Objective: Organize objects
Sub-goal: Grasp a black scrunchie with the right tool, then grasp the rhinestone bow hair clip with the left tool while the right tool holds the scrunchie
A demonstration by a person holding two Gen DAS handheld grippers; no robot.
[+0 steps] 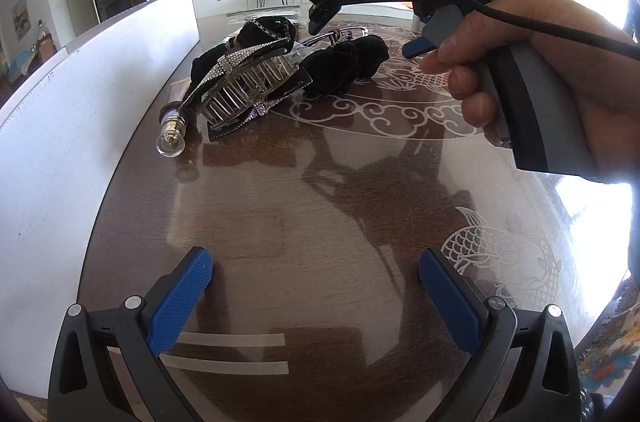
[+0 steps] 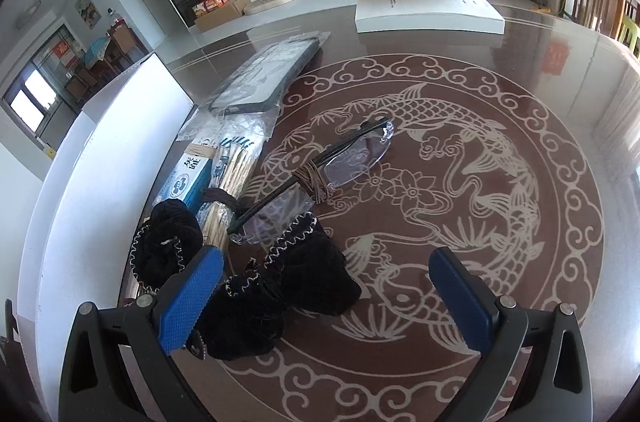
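A pile of objects lies on the brown glass-topped table (image 1: 320, 182) beside a white box (image 1: 80, 102). In the left wrist view I see a rhinestone hair claw (image 1: 244, 82), black velvet scrunchies (image 1: 344, 62) and a small glass bottle (image 1: 172, 136). My left gripper (image 1: 316, 294) is open and empty, well short of the pile. My right gripper (image 2: 324, 294) is open above the black scrunchies (image 2: 280, 286); it also shows in the left wrist view (image 1: 320, 18). Rimless glasses (image 2: 320, 174) lie just beyond it.
In the right wrist view a phone case in plastic (image 2: 268, 78), a blue carton (image 2: 192, 178) and a bundle of sticks (image 2: 228, 182) lie along the white box (image 2: 108, 162). A white open box (image 2: 428, 6) stands at the table's far edge.
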